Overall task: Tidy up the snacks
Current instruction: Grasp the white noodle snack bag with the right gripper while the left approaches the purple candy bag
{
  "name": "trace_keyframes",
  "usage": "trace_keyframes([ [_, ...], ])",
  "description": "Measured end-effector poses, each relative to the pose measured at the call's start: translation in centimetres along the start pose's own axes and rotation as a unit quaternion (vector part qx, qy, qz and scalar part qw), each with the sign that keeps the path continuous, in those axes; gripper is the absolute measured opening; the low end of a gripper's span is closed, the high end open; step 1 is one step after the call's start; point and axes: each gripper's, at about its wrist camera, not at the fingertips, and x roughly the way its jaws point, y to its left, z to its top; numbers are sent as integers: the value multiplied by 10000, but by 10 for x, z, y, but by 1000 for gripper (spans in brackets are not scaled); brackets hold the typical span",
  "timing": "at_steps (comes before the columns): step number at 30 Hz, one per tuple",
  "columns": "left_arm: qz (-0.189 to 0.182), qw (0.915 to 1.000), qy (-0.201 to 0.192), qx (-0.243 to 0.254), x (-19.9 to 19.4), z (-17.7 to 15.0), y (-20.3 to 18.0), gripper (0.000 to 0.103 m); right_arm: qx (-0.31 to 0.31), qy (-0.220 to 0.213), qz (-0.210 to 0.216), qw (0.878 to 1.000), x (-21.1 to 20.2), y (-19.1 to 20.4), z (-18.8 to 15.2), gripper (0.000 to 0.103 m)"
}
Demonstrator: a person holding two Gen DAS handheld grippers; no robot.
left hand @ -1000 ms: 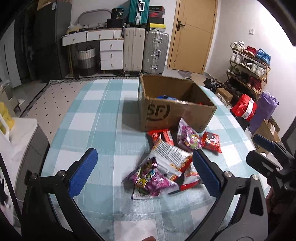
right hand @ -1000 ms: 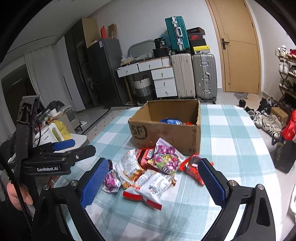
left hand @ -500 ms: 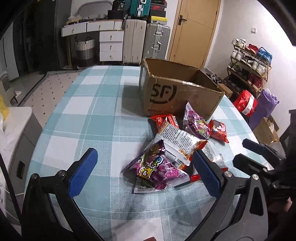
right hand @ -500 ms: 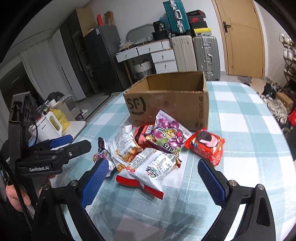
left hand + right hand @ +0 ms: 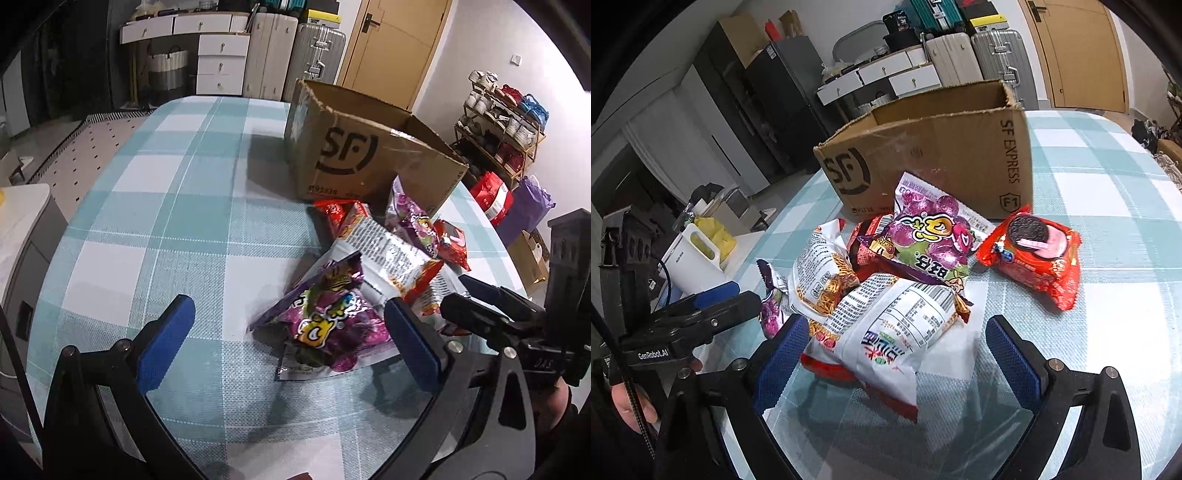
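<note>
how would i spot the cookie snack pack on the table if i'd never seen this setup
Find the cardboard box on the checked tablecloth. Beside its front right corner lies the red cookie pack, apart from the overlapping heap. It alone pictures a dark sandwich cookie with pink filling.

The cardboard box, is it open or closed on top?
Open: the cardboard box has no flaps over its top, and its inner walls show above the rim.
</note>
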Motion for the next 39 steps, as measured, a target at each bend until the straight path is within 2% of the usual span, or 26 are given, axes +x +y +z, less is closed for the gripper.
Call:
trace_keyframes([
  [2, 1, 10000, 33, -49, 2, -1, 3, 102, 3, 44, 36, 10000, 5, -1, 1, 98],
  [5, 20, 9999, 56, -114, 4, -1, 8, 102, -31, 157, 176, 9997, 16, 1, 2, 90],
  [6, 11, 9998, 65, -162, 4, 0, 11, 102, -30, 191, 203, 9996, 19, 2, 2, 83],
  [7, -1, 9998, 79, -205, 5, 0, 13, 102, -42, 256, 198, 9995, 23, 2, 1, 68],
  [8, -20, 9996, 93, -253, 5, 0, 16, 102, -68, 319, 192, 9993, 26, 4, 0, 61],
  [12, 2, 9995, 119, -301, 5, -1, 20, 102, -2, 268, 362, 9990, 26, 1, -5, 51],
  [21, 0, 9995, 168, -271, 5, -4, 15, 102, 91, 137, 220, 9996, 13, -8, -13, 50],
  [39, -94, 9989, 389, -259, 11, -12, 5, 102, 182, -159, 225, 9995, -22, -20, -18, 50],
])
